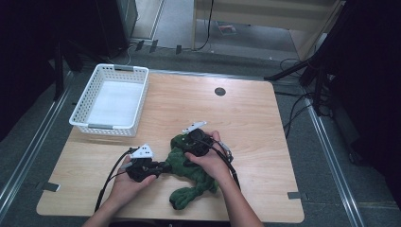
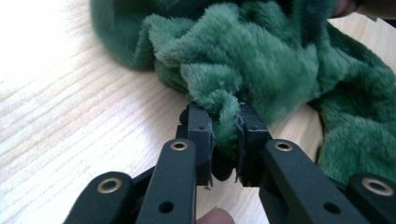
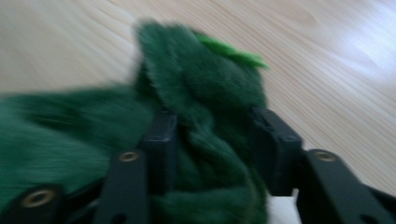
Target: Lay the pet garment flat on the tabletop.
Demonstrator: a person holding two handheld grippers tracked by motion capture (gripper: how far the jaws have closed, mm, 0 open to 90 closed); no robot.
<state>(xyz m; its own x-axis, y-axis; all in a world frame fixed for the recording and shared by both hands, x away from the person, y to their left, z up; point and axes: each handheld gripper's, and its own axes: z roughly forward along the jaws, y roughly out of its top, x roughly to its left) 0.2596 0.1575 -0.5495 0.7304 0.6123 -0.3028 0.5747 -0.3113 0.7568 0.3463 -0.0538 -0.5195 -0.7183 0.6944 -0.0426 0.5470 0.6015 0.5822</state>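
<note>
A crumpled dark green fleece cloth (image 1: 187,195) lies on the wooden table (image 1: 255,127) near its front edge. My left gripper (image 1: 163,167) reaches in from the left and is shut on a fold of the green cloth (image 2: 243,60); in the left gripper view (image 2: 223,119) the fold is pinched tight between the jaws. My right gripper (image 1: 190,147) is pressed down onto the top of the pile. In the right gripper view (image 3: 212,126) its jaws stand apart with bunched green cloth (image 3: 201,79) between them; the picture is blurred.
An empty white plastic basket (image 1: 108,126) stands at the table's back left corner. A round cable hole (image 1: 220,91) sits near the back edge. Cables trail from both grippers toward the front edge. Dark stands and cables surround the table.
</note>
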